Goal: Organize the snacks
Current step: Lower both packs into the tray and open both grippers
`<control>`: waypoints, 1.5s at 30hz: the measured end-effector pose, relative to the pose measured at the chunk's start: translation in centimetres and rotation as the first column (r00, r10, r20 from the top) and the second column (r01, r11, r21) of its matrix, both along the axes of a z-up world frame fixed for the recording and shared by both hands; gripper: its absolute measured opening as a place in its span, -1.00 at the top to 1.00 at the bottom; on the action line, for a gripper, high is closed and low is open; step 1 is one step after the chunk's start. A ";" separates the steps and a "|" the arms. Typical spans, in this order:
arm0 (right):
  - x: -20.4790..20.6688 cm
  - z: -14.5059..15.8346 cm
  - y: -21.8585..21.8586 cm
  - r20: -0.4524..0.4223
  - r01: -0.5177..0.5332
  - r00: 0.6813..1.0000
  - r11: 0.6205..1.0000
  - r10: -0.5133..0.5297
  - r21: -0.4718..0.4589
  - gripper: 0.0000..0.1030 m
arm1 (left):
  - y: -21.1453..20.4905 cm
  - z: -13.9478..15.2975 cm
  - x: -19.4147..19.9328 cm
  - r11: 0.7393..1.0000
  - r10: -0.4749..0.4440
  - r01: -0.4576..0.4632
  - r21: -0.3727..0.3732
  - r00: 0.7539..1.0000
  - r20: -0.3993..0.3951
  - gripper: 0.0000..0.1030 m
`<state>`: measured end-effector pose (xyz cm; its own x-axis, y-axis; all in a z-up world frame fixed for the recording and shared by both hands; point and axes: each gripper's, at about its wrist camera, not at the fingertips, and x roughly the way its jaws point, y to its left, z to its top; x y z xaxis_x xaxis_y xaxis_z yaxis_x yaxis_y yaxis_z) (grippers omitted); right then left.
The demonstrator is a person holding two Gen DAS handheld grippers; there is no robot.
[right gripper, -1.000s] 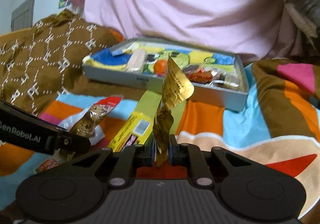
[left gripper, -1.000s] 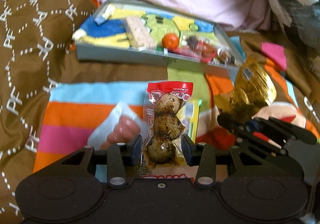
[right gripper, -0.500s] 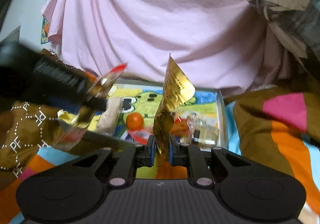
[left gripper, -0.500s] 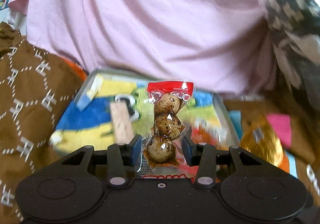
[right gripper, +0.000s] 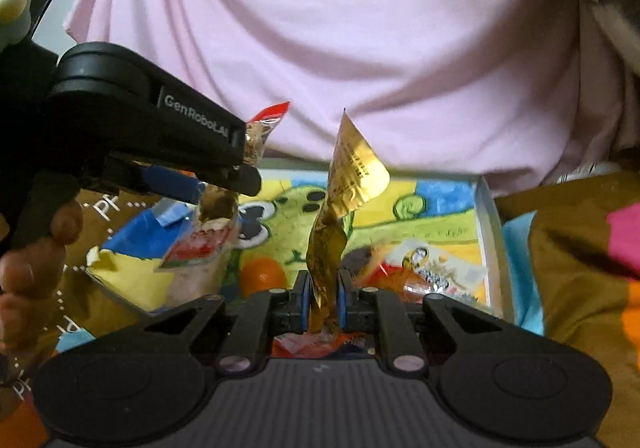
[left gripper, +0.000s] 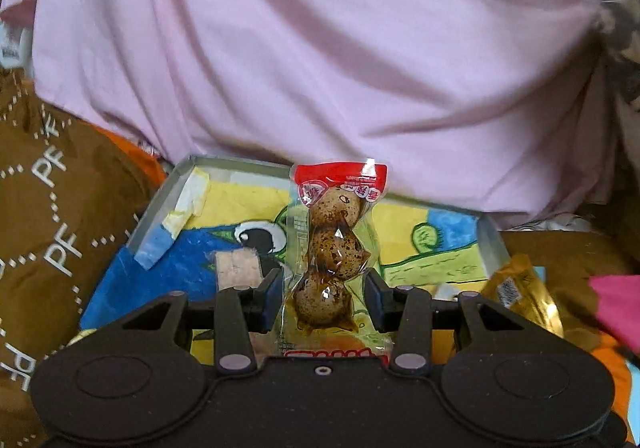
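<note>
both your grippers hold snacks above the tray [left gripper: 489,244].

your left gripper [left gripper: 323,302] clamps the quail egg pack [left gripper: 335,248] at centre frame; your right gripper [right gripper: 324,302] pinches the gold wrapper [right gripper: 352,176].

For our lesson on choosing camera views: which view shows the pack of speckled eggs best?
The left wrist view. The egg pack stands upright, face-on, between the left gripper's fingers, with all three eggs and the red top visible. The right wrist view shows it only side-on, largely hidden by the left gripper's body.
</note>
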<state>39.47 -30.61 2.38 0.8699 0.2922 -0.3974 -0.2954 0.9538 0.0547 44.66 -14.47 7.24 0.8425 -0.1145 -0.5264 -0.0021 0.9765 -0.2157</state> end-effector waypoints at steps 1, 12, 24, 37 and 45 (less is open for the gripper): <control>0.3 -0.2 -0.3 -0.013 -0.002 1.000 1.000 0.002 0.015 0.69 | 0.1 -0.3 0.3 1.000 0.008 -0.009 -0.014 1.000 -0.009 0.13; 0.3 0.1 -1.5 0.012 -0.020 1.000 0.999 0.020 0.027 0.06 | -0.4 -2.2 1.9 0.999 0.048 -0.048 -0.015 0.998 -0.033 0.08; -0.5 0.6 -0.5 0.121 -0.005 0.993 0.998 0.012 -0.058 -0.78 | 0.5 -1.7 1.2 0.998 0.057 -0.057 -0.023 0.998 0.009 -0.41; -3.3 2.2 0.9 0.266 0.049 0.964 0.990 -0.013 -0.132 -0.99 | 1.3 0.3 -2.6 0.996 0.088 -0.091 0.018 0.989 0.120 -0.98; -6.2 3.6 0.6 0.269 0.088 0.961 0.992 -0.061 -0.087 -0.99 | 2.1 1.6 -6.2 0.995 0.102 -0.104 0.010 0.985 0.142 -0.98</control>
<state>33.26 -30.03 5.96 0.9657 0.1939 -0.1725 -0.2146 0.9704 -0.1104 38.50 -12.34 8.88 0.9152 -0.0154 -0.4027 -0.0736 0.9761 -0.2045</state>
